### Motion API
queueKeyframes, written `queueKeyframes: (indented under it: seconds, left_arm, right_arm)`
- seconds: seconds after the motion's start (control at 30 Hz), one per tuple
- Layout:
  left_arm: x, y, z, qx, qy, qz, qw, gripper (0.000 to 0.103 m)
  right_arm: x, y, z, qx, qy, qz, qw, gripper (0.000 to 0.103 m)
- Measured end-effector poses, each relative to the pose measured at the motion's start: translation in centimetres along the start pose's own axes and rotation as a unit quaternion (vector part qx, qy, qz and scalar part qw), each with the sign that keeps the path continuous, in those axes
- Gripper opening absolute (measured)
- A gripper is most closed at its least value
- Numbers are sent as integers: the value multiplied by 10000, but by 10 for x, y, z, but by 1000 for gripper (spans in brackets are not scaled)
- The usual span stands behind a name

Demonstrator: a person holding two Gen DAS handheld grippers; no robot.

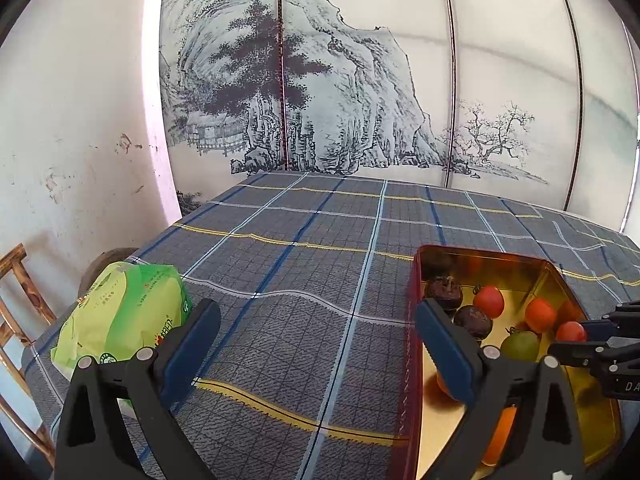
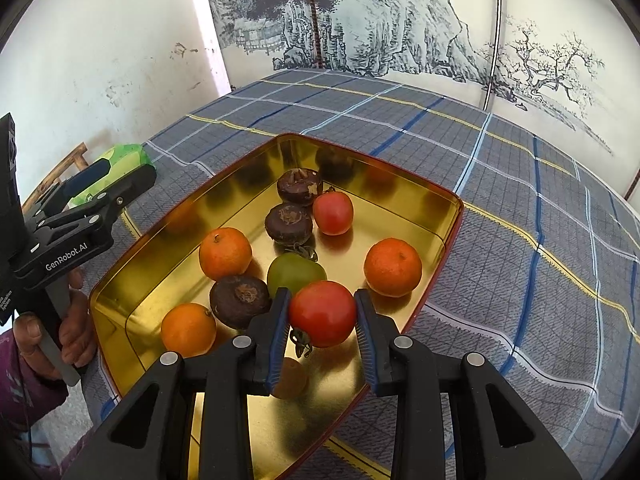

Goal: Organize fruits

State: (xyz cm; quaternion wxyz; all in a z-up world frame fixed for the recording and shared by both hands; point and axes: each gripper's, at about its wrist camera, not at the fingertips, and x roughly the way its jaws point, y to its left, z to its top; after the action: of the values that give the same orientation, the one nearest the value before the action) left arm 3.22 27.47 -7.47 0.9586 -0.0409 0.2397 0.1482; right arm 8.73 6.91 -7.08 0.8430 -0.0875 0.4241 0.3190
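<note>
An open gold tin [image 2: 400,184] with a red outside sits on the checked tablecloth. My right gripper [image 2: 322,306] is shut on a red tomato [image 2: 322,314], held just over the tin's near end. In the tin lie three oranges [image 2: 225,253], three dark brown fruits [image 2: 289,224], another red tomato [image 2: 333,213] and a green one [image 2: 295,274]. My left gripper [image 1: 320,344] stands open and empty over the cloth, left of the tin [image 1: 480,254]. The left wrist view shows the right gripper [image 1: 576,334] with its tomato [image 1: 570,331] at the far right.
A green plastic bag [image 1: 124,312] lies at the table's left edge, beside a wooden chair [image 1: 20,280]. A person's hand [image 2: 76,328] grips the left gripper's handle. Painted screen panels [image 1: 360,80] stand behind the table. The checked cloth [image 1: 300,240] stretches back behind the tin.
</note>
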Motion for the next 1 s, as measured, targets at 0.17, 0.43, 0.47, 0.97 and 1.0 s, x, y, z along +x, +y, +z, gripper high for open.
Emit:
queueKeyframes:
  seconds: [0.17, 0.43, 0.47, 0.97, 1.0]
  left_arm:
    - [0, 0, -1, 7, 6, 1, 10000, 97]
    - [0, 0, 0, 11, 5, 9, 10000, 98]
    - [0, 0, 0, 11, 5, 12, 10000, 98]
    - [-6, 7, -6, 154, 315, 317, 9989, 102]
    - [-14, 8, -7, 148, 340, 319, 9988, 102]
  right_arm:
    - [-2, 1, 0, 25, -47, 7, 10000, 33]
    - [-13, 3, 2, 125, -277, 30, 9995, 33]
    - [-16, 4, 1, 150, -330, 45, 9993, 33]
    - [-85, 32, -35, 415, -1188, -154, 9919, 40]
    - [-92, 32, -39, 409, -1236, -198, 9913, 41]
